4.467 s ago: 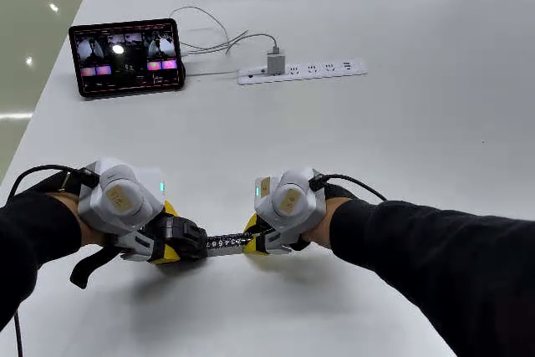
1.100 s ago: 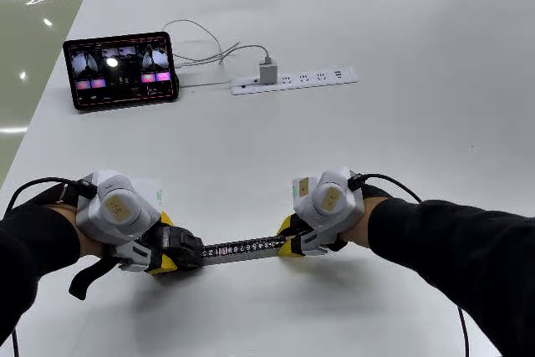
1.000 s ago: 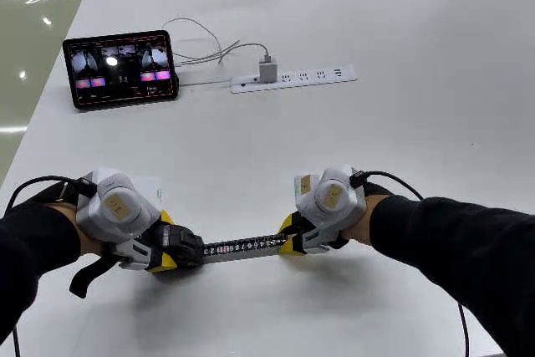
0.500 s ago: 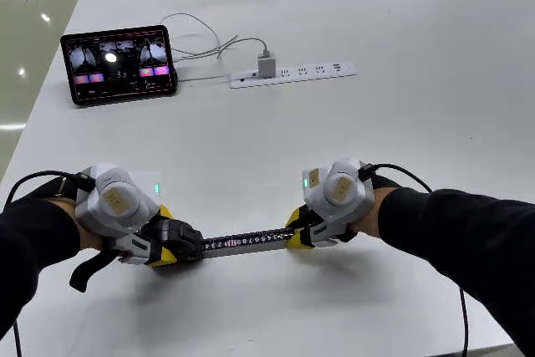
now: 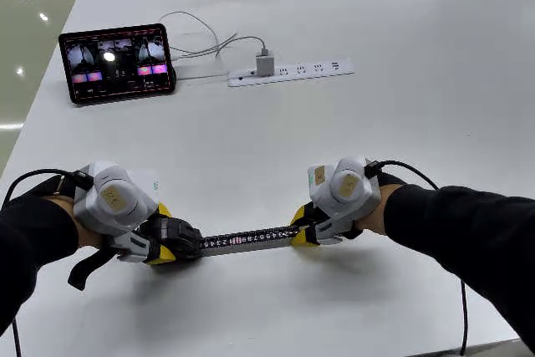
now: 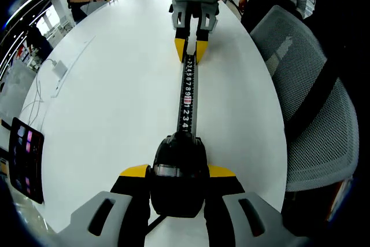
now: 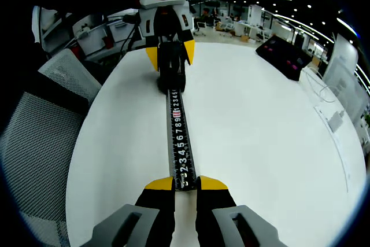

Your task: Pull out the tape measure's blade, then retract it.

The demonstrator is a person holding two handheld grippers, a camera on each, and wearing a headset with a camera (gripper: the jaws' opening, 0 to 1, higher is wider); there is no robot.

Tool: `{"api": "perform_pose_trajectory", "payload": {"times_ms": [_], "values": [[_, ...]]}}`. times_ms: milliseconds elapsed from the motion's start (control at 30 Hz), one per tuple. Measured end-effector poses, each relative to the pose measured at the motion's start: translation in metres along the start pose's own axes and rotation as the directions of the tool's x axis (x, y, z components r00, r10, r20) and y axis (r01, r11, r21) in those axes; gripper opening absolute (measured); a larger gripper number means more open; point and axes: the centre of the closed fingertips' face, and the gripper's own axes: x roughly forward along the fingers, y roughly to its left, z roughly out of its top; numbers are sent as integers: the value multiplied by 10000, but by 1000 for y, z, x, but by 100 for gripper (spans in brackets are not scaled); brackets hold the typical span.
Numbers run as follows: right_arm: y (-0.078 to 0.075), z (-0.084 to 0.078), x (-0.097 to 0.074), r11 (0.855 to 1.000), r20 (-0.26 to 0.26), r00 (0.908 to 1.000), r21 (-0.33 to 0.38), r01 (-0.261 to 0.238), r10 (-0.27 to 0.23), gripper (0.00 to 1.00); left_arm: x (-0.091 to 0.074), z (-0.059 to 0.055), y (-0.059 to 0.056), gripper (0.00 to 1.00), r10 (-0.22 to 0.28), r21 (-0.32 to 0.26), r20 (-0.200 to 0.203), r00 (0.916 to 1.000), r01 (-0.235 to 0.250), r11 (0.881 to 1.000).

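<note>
"Where did the tape measure (image 5: pixel 189 238) lie from the tongs?"

"Its black case (image 6: pixel 178 160) sat clamped between the jaws of the left tongs (image 5: pixel 170 242); the blade (image 6: pixel 186 93) ran straight out ahead of them, numerals up, and ended in the right tongs (image 7: pixel 185 184), whose jaws were closed on its tip."

"And the long axis?"

"Tongs to tongs; each pair pointed along the blade at the other; the blade lay low over the bench (image 5: pixel 276 148), though whether it touched I could not tell."

"Which pair was nearer the working end?"

"The right tongs held the free end; the left tongs merely anchored the case."

"So the coming move?"

"I judged the pull-out partly done; more blade would call for the right tongs to draw straight back along that axis, away from the case; retraction would reverse the same line toward the left tongs; any drift sideways would probably twist or kink the blade."
</note>
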Motion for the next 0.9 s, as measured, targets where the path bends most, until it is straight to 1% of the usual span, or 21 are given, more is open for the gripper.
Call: {"api": "perform_pose_trajectory", "payload": {"times_ms": [900], "values": [[-1, -12, -10, 10000, 4, 10000, 57, 70, -70, 9, 1, -1, 0, 30, 41, -27, 16, 10000, -41, 10000]]}}
